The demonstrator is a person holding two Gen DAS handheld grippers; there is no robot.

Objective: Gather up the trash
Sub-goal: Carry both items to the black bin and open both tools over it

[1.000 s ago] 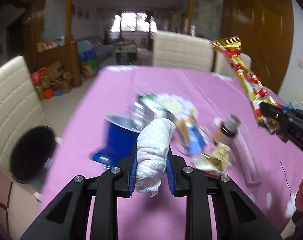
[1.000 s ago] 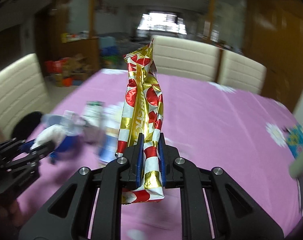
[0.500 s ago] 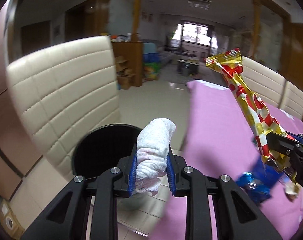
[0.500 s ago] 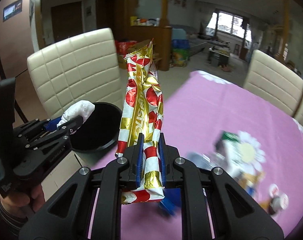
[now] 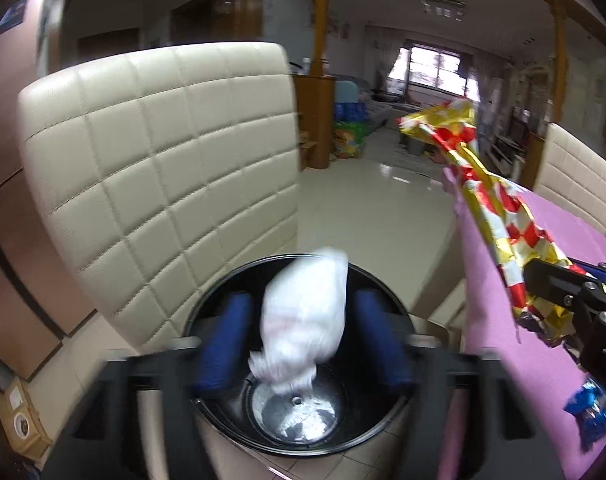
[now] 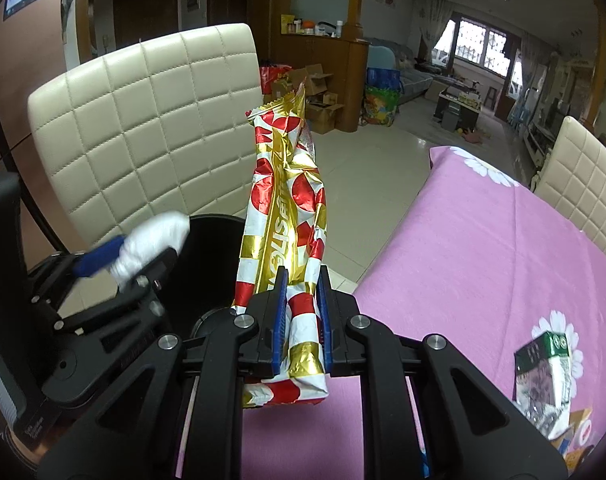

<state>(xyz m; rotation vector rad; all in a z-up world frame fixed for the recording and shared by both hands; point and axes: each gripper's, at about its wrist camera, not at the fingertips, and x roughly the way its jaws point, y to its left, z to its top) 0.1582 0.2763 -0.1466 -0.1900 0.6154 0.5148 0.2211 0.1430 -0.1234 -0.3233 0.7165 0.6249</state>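
My left gripper (image 5: 303,340) is open above the black trash bin (image 5: 219,432). A crumpled white tissue (image 5: 303,320) sits loose and blurred between the spread blue pads, over the bin's mouth. It also shows in the right wrist view (image 6: 151,240) at the left gripper's (image 6: 143,256) tips. My right gripper (image 6: 301,320) is shut on a long gold, red and white snack wrapper (image 6: 287,216), upright beside the bin (image 6: 207,264). The wrapper also shows in the left wrist view (image 5: 487,208).
A cream quilted chair (image 5: 163,168) stands right behind the bin. The table with a pink cloth (image 6: 483,280) lies to the right, with a green-and-white carton (image 6: 547,364) and other wrappers on it. A blue wrapper (image 5: 593,412) lies at the table edge.
My left gripper has moved down over the bin and opened, letting go of the tissue. My right gripper has swung left toward the bin with the wrapper still held.
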